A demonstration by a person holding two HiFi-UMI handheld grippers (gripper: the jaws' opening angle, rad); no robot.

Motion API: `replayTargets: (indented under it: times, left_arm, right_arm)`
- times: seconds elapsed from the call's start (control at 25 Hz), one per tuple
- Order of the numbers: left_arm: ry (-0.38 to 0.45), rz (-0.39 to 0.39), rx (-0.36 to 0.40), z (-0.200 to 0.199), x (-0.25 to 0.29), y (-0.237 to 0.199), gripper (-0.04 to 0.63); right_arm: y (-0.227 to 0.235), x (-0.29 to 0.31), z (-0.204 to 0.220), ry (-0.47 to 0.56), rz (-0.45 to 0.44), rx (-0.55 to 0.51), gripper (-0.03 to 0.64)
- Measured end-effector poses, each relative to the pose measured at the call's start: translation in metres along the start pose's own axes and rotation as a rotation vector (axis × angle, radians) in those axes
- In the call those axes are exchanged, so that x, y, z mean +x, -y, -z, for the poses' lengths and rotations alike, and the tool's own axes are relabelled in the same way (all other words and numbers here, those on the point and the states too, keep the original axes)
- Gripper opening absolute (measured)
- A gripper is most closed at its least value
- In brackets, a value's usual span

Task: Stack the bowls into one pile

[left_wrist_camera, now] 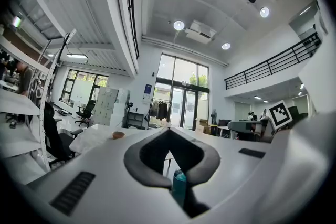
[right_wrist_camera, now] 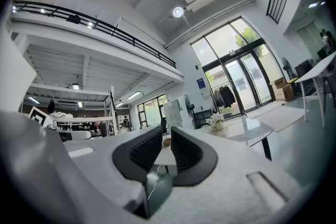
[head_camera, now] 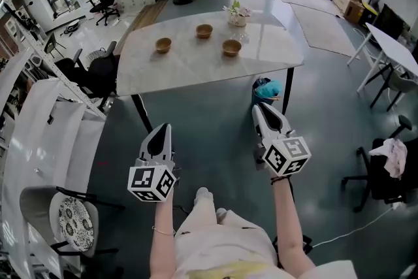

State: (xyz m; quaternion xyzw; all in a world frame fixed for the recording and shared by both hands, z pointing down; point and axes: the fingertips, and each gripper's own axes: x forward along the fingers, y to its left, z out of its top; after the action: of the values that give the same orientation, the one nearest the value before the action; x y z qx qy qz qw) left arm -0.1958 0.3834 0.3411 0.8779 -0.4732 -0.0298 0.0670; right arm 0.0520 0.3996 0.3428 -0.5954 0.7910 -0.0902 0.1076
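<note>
My left gripper [head_camera: 162, 131] has its jaws clenched together on nothing. My right gripper [head_camera: 261, 110] shows a narrow, empty gap. Three wooden bowls [head_camera: 204, 30] sit apart on the white table [head_camera: 274, 52], well ahead of both.

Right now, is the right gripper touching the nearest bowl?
Apart. In the head view the right gripper hangs over the floor short of the table, while the nearest bowl sits on that table, well ahead of it.

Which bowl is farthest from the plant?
The leftmost bowl, standing apart; the middle bowl and right bowl sit close by the plant.
</note>
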Motion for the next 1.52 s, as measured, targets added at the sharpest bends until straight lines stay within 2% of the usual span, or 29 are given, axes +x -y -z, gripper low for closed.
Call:
replayTargets:
  times: [0.44, 0.92, 1.28, 1.52]
  left_arm:
    - [-0.039, 0.022, -0.03, 0.018, 0.048, -0.026, 0.0]
    - [-0.054, 0.067, -0.059, 0.013, 0.158, -0.084, 0.0]
    - [-0.066, 0.124, -0.078, 0.015, 0.231, -0.112, 0.0]
    - [-0.087, 0.15, -0.094, 0.018, 0.259, -0.125, 0.0]
  right_arm:
    - [0.027, 0.047, 0.013, -0.003, 0.047, 0.033, 0.08]
    - [0.066, 0.152, 0.013, 0.011, 0.099, 0.044, 0.129]
    - [0.096, 0.206, 0.018, 0.022, 0.163, 0.061, 0.133]
    - [0.109, 0.231, 0.027, -0.002, 0.193, 0.098, 0.133]
